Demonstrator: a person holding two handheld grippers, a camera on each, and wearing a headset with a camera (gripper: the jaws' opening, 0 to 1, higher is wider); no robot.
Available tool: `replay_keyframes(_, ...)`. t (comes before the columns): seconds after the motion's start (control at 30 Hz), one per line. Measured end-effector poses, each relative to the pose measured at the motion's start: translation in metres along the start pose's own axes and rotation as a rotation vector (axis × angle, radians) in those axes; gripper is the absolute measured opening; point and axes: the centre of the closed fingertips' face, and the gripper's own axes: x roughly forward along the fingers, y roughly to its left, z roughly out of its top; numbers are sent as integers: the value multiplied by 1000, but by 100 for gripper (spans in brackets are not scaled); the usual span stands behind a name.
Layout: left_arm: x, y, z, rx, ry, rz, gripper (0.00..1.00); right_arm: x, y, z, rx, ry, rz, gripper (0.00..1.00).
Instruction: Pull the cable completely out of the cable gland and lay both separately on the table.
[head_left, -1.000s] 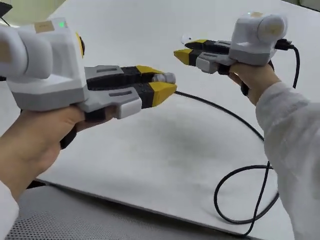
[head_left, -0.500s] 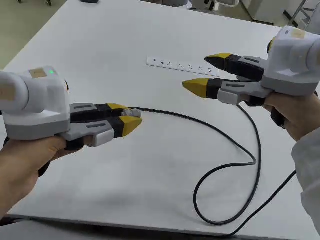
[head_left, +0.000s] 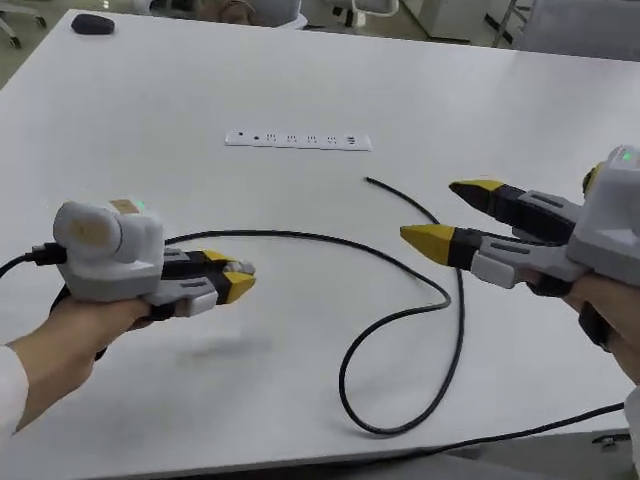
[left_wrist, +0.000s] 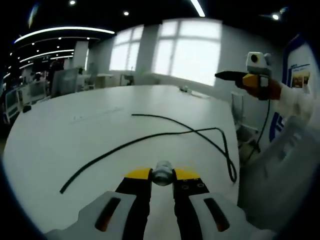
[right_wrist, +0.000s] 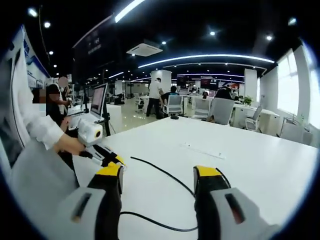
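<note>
left gripper (head_left: 238, 281): clamped on the cable gland (left_wrist: 162, 172). it's a little silver thing pinched right between the yellow tips, held up off the table (head_left: 150, 110). sits on the person's side of the power strip (head_left: 298, 140), off to its left

right gripper (head_left: 428, 210): jaws spread wide, gripping nothing, hanging in the air on the person's side of the power strip, off to its right

cable (head_left: 461, 320): black, lying loose on the table between the power strip and the person. one free end sits near the strip's right end. from there it runs toward the person and curls into a big loop between the two grippers

cable vs gland: apart as far as i can tell. in the left gripper view the cable lies out on the table beyond the tips

power strip: white, flat on the table, further from the person than both grippers
</note>
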Motion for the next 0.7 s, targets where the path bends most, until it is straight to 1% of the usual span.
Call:
replay_keyframes(0.03, 7, 1, -6, -8, 14, 0, 17, -5, -2, -2, 21, -7, -22, 60)
replay_keyframes(0.1, 14, 3, -15, -30, 43, -1, 17, -14, -2, -4, 40, -17, -38, 59)
replay_keyframes(0.13, 17, 3, -18, -33, 54, 0, 17, -16, -2, -7, 44, -13, -43, 59)
replay_keyframes(0.17, 19, 2, -21, -34, 70, -2, 17, -19, -3, -15, 33, 19, -49, 59)
replay_keyframes(0.2, 20, 2, -22, -33, 72, 0, 17, -20, -4, -21, 22, 45, -54, 59)
replay_keyframes(0.23, 21, 2, -24, -27, 81, 6, 17, -21, -5, -25, 23, 56, -59, 59)
replay_keyframes(0.27, 21, 3, -26, -29, 91, 9, 17, -21, -6, -27, 35, 57, -60, 59)
replay_keyframes(0.3, 22, 2, -30, -31, 101, 6, 17, -21, -5, -31, 67, 57, -60, 60)
replay_keyframes(0.33, 23, 2, -33, -26, 109, 4, 17, -21, -5, -33, 84, 58, -63, 60)
replay_keyframes(0.37, 23, 2, -39, -14, 127, 3, 17, -21, -5, -34, 88, 57, -69, 60)
replay_keyframes(0.43, 24, 3, -47, -3, 148, 5, 17, -22, -2, -38, 93, 58, -88, 60)
replay_keyframes(0.57, 25, 5, -56, -11, 167, 9, 17, -25, 3, -43, 99, 66, -97, 60)
replay_keyframes(0.67, 25, 4, -63, -9, 183, 13, 17, -33, 4, -44, 109, 64, -102, 60)
replay_keyframes(0.7, 24, 5, -64, -3, 183, 17, 17, -36, 4, -45, 110, 65, -105, 60)
